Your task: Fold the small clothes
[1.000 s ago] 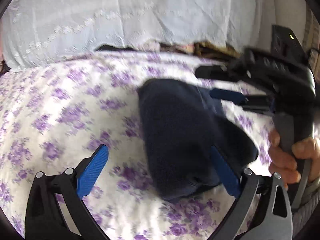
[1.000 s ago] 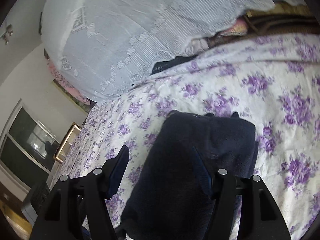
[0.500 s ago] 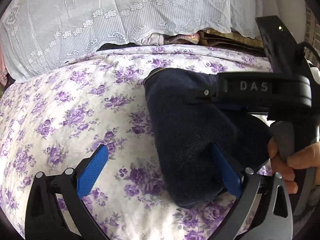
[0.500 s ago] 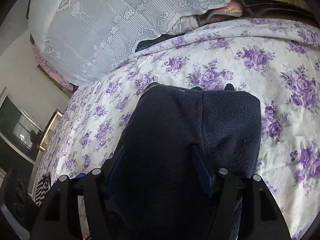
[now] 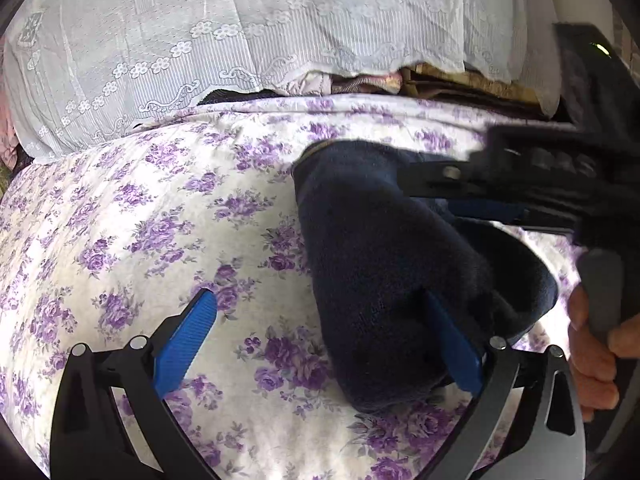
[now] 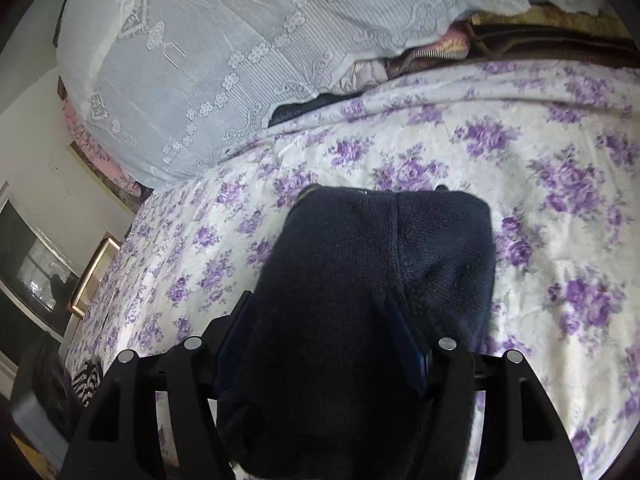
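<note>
Right wrist, right tool (image 6: pixel 324 340) spread astride navy garment (image 6: pixel 372 280), left tool (image 5: pixel 320 340) spread, floral sheet (image 5: pixel 132 220)

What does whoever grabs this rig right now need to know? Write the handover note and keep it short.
Left gripper: open, holding nothing; its right finger lies against the near end of the navy knit garment.
Right gripper: jaws apart, straddling the garment; I cannot tell whether the pads are pressing on it.
Garment: lies on the floral bedsheet, apparently already folded into a compact bundle.
Left to do: probably press or tidy the fold, then release. No other loose clothes are clearly visible.
</note>
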The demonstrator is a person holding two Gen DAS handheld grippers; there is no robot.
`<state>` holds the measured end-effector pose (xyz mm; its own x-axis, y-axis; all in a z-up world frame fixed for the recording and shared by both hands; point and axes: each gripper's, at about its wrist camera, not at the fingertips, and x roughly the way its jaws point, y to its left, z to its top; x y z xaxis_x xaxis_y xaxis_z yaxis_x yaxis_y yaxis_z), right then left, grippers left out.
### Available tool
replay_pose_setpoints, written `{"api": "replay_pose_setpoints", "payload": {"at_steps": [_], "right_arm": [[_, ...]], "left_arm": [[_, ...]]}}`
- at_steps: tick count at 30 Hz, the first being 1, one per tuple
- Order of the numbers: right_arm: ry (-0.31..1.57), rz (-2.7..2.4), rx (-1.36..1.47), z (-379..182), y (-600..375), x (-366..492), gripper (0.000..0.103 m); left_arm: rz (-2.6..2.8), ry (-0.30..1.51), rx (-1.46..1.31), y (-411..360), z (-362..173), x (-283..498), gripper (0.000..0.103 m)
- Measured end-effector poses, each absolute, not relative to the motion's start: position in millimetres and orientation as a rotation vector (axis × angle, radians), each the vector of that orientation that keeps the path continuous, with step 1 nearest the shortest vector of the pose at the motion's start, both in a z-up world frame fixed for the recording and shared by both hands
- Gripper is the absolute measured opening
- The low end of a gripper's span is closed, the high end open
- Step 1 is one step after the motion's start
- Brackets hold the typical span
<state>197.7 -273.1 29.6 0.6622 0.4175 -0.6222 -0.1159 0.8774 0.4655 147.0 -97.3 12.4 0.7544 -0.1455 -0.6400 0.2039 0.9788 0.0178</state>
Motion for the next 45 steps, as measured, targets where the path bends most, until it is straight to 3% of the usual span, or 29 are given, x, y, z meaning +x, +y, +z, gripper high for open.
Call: {"api": "replay_pose_setpoints", "payload": {"at_steps": [6,10,13,18,25,35,37,42,45], "right_arm": [[0.766,0.217,0.292,42,-280,156,0.066],[0.865,0.112,0.251,8,-293,153,0.067],[0.892,0.123,0.331,-25,-303,159,0.082],[0.890,0.134,0.337,-23,-304,158,0.083],[0.808,0.215,0.499,3,-325,151,0.083],[0.870,0.292,0.747,-24,-341,175,0.084],[0.872,0.289,0.759,-29,-338,182,0.083],[0.860,0.273,0.764,-36,-338,196,0.066],[0.850,0.279,0.748,-37,-335,203,0.063]], "left_arm": [[-0.213,0.666,-0.038,-74,41,161,0.099],[-0.222,0.798,-0.026,-85,18,195,0.099],[-0.242,0.822,-0.018,-92,-1,202,0.099],[-0.215,0.788,0.027,-96,3,194,0.099],[-0.364,0.773,-0.125,-70,33,186,0.098],[-0.554,1.015,-0.397,-75,-20,229,0.099],[-0.582,1.045,-0.448,-75,-27,235,0.099],[-0.599,1.046,-0.465,-81,-31,242,0.099],[-0.608,1.039,-0.451,-87,-30,244,0.099]]}}
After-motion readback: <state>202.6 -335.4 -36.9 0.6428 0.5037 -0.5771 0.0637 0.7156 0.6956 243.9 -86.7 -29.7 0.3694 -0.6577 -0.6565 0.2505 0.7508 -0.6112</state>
